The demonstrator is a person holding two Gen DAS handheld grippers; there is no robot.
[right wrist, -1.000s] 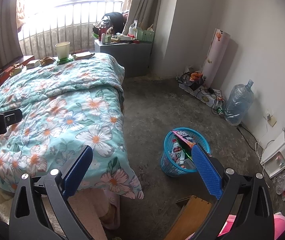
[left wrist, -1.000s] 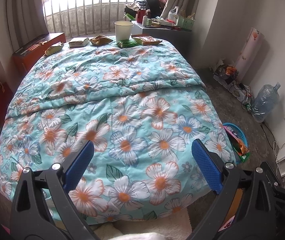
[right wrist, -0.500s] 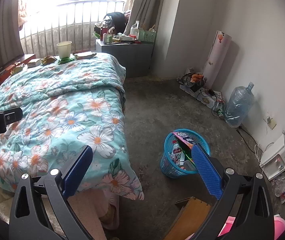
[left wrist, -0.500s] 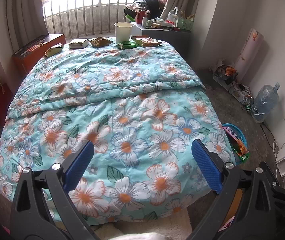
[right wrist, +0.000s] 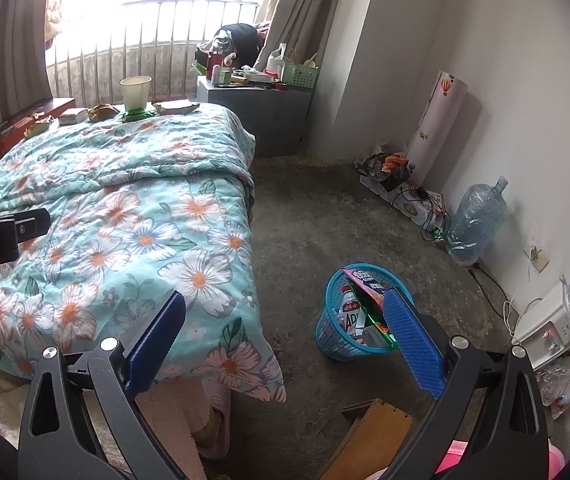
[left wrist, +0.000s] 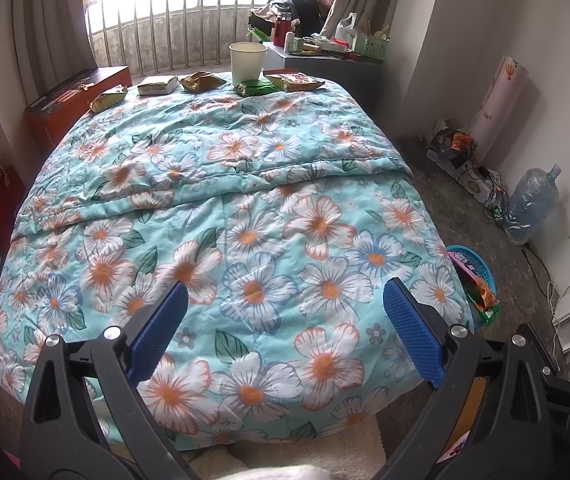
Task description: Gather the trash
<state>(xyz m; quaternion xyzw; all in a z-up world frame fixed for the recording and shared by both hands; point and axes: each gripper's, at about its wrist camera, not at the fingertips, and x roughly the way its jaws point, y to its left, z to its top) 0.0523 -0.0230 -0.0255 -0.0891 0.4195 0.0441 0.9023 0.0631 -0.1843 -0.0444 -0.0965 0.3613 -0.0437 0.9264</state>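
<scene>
Crinkled foil snack wrappers (left wrist: 199,81) and a paper cup (left wrist: 247,63) sit in a row at the top centre of your left view, straight ahead across the quilt (left wrist: 225,216), well apart from your left gripper (left wrist: 285,332), which gapes empty like the right gripper (right wrist: 285,336), by the blue basket (right wrist: 339,344).

1. The right gripper (right wrist: 285,328) has its jaws spread wide, empty.
2. A blue basket (right wrist: 339,344) of trash stands on the floor beside the bed (right wrist: 125,216).
3. A paper cup (right wrist: 136,92) and wrappers (right wrist: 103,111) line the bed's far edge.
</scene>
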